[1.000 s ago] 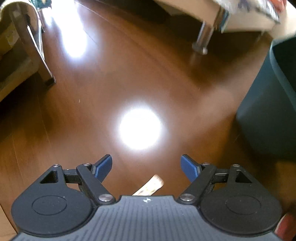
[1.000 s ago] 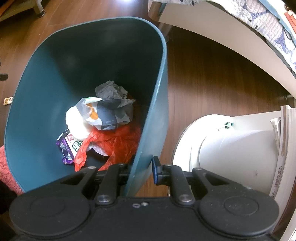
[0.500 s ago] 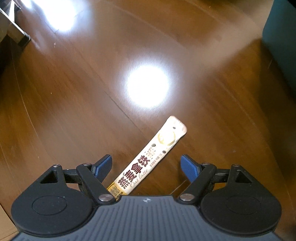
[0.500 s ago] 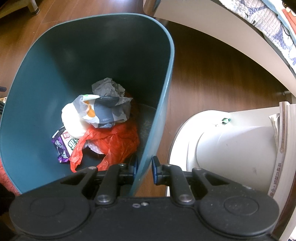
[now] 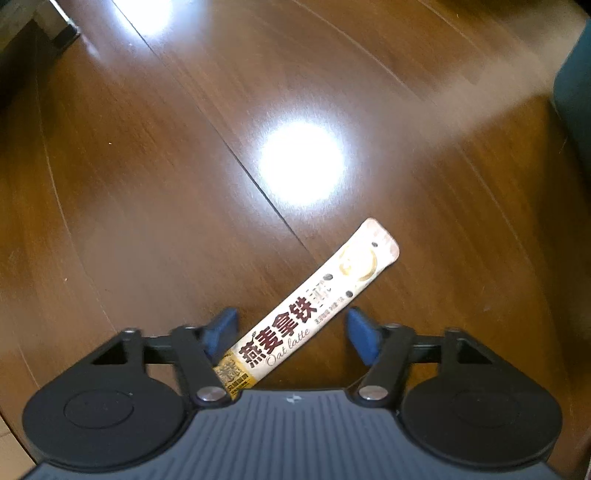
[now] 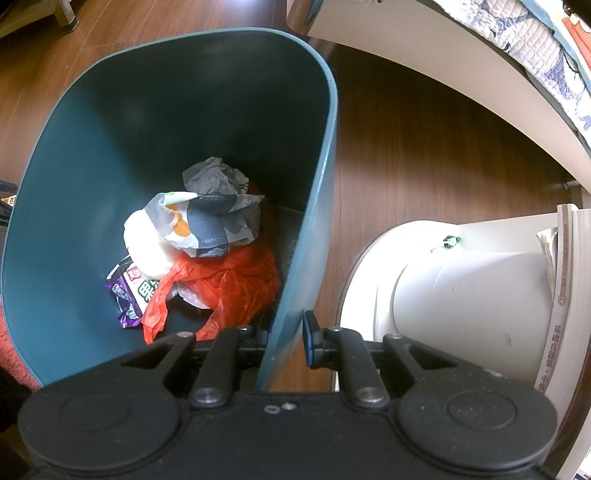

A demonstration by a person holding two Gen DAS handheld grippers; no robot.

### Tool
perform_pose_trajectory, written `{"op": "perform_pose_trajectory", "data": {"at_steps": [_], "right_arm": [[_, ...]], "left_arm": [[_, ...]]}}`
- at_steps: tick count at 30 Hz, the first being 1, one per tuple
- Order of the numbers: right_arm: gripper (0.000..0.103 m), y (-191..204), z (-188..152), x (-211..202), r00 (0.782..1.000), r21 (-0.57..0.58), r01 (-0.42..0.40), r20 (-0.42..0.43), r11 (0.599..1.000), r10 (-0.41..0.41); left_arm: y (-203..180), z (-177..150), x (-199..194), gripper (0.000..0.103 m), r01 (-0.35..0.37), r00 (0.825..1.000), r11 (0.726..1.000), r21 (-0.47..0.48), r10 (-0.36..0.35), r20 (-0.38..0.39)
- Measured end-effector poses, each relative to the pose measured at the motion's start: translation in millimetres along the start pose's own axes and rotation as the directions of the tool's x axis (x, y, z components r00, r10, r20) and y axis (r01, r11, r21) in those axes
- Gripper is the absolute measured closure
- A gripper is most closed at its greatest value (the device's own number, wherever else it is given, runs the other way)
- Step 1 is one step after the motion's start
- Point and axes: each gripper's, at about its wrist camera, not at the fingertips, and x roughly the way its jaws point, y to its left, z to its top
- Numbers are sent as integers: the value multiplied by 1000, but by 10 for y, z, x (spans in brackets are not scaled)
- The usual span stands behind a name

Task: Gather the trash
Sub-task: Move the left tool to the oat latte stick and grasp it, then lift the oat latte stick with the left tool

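A long beige oat-latte sachet (image 5: 314, 306) lies slantwise on the brown wooden floor (image 5: 147, 184). My left gripper (image 5: 291, 336) points straight down over it, and its jaws are closing with the sachet's lower part between them. The left blue pad (image 5: 221, 332) is at the sachet's edge; the right pad (image 5: 360, 338) still stands apart from it. My right gripper (image 6: 286, 332) is shut on the side wall of the teal trash bin (image 6: 110, 184). Inside the bin lie a red plastic bag (image 6: 221, 288), a crumpled wrapper (image 6: 207, 221) and a purple packet (image 6: 127, 291).
The teal bin's side (image 5: 576, 92) shows at the right edge of the left wrist view, and a furniture foot (image 5: 62, 33) at the top left. Right of the bin stand a white round container (image 6: 461, 288) and upright books (image 6: 565, 295). A bed frame (image 6: 424, 62) runs behind.
The left gripper has sunk toward the floor, the sachet has come fully into view between its fingers, and the jaws have narrowed. The right gripper has kept its hold on the bin wall.
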Motion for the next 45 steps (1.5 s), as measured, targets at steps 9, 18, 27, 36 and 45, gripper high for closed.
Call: {"op": "perform_pose_trajectory", "data": {"at_steps": [9,18,27,36,45], "right_arm": [[88,6,-11,-15,1000,-1,0,6,1000,0],[88,-15,5,-53,1000,10,-2,20,1000,1],[89,-27,-1,-49,1000,30,-1,13,1000,0],[89,4,-16,-25,1000,26,4,0,1000,-4],[89,-8,-4,-19,1000,19,0,5,1000,0]], "left_arm": [[42,-72,-146,79,24,999,995,-93,-21,27],[82,41,-443,87,41,997,989,-139,-32,72],[-35,19,-551,31,40,992,999,-35,-36,117],[-4,55,-290,29,-22,999,996,-84,26,38],[111,110,-454,80,-10,998,988,-155,20,64]]}}
